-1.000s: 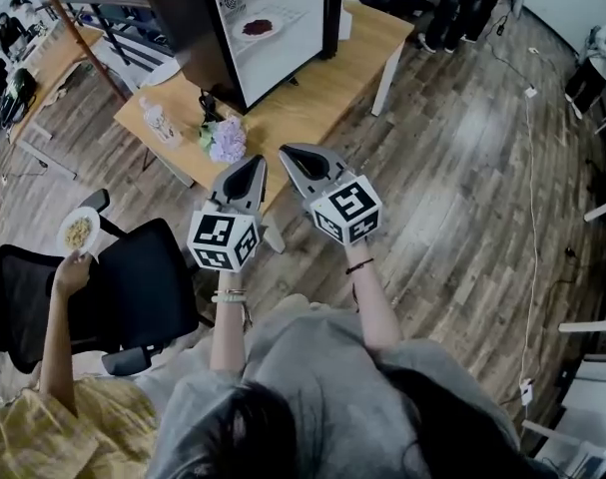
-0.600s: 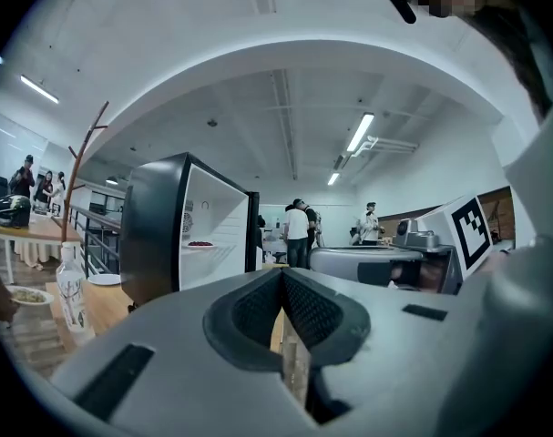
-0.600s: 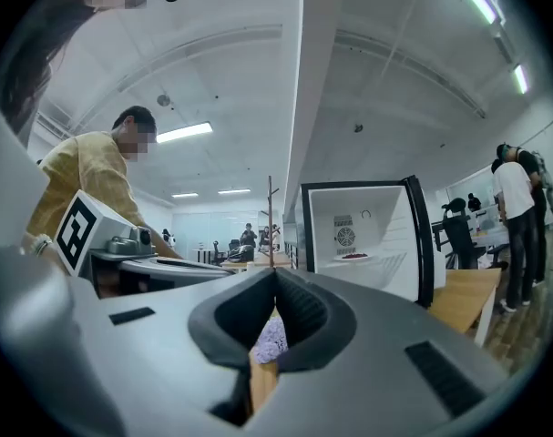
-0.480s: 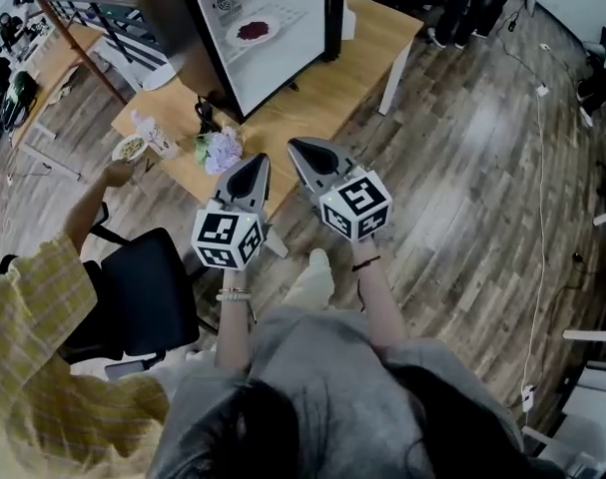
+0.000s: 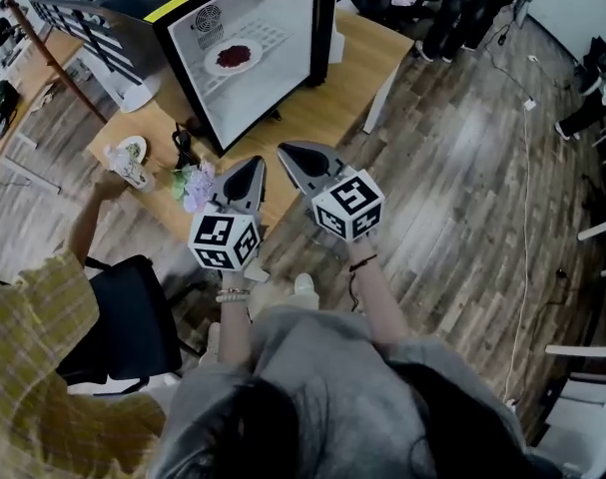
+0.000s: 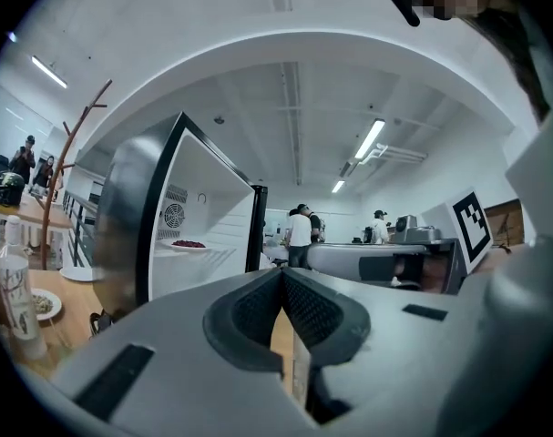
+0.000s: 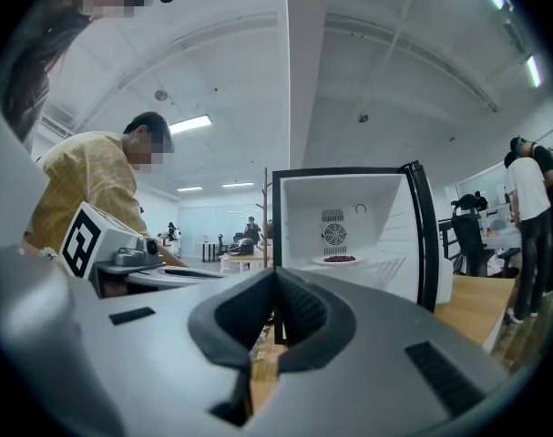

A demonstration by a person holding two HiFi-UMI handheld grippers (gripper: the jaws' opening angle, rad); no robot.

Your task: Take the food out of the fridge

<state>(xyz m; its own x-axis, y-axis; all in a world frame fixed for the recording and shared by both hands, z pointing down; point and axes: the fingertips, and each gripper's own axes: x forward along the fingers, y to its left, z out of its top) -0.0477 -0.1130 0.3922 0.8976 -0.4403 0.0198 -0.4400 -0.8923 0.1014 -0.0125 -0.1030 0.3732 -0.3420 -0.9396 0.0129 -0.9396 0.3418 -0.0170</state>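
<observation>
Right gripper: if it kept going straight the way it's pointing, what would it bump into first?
Probably the open fridge, near its left front edge. The right gripper, shut and empty, points level at it over the table, and nothing shows in between. Depth is hard to judge.

Head view looks steeply down; both gripper views face level toward the far open black fridge (image 5: 253,58), shared by all.

I'm counting two tongs, left tongs (image 5: 249,165) and right tongs (image 5: 286,151); one fridge (image 5: 268,13); two plates, fridge plate (image 5: 234,56) and bench plate (image 5: 133,149); one bench (image 5: 327,80); one chair (image 5: 133,312).
</observation>
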